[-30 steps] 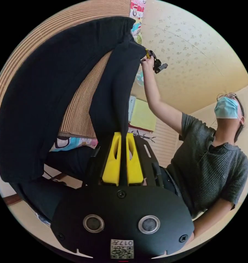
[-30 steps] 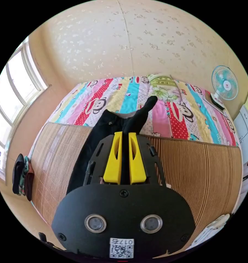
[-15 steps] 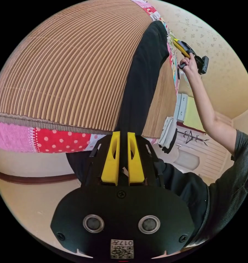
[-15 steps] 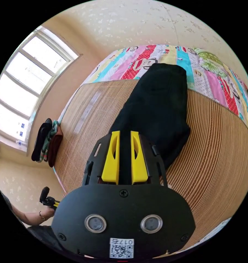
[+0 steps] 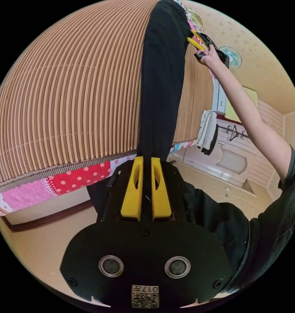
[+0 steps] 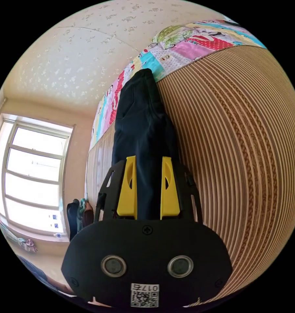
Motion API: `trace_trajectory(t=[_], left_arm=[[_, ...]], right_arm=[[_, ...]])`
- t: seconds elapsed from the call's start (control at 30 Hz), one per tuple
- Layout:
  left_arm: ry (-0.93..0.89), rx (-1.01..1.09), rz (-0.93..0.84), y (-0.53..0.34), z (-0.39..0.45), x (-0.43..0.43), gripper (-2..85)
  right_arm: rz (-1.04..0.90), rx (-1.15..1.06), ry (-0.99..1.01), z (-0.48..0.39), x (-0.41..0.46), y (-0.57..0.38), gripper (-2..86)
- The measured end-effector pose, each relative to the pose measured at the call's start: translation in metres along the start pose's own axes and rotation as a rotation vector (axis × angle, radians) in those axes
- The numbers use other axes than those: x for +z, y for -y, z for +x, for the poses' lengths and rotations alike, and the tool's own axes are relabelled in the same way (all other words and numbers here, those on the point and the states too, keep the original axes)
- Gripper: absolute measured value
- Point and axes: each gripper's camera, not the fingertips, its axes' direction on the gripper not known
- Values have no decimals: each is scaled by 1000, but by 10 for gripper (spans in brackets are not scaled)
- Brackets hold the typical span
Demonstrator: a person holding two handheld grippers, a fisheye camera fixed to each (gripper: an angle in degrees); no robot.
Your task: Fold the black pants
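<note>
Jaws of the left gripper (image 5: 145, 163) clench the black pants (image 5: 162, 84) at the mat's (image 5: 72, 97) near edge; the right gripper's (image 6: 148, 163) stand released astride the far end.

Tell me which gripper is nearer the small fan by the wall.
Right. The right gripper is at the far end of the black pants, close beside the fan. The left gripper grips the near end, at the bed's edge.

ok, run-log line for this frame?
pants: stretched along mat | left hand-held gripper: shut on pants | right hand-held gripper: jaws apart, cloth between
</note>
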Motion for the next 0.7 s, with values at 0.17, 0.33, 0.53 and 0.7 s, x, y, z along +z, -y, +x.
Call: trace_trajectory(t=[0.17, 0.33, 0.53, 0.7], left_arm=[[-351, 250, 63, -4, 21, -16, 22], [-198, 78, 31, 4, 1, 5, 28], [-217, -36, 60, 9, -17, 14, 38], [-131, -12, 25, 9, 5, 14, 39]], right_arm=[[118, -46, 100, -7, -59, 13, 31], [8, 12, -10, 33, -47, 24, 41], [-284, -160, 113, 50, -23, -35, 86], [-495, -163, 307, 63, -34, -155, 72]])
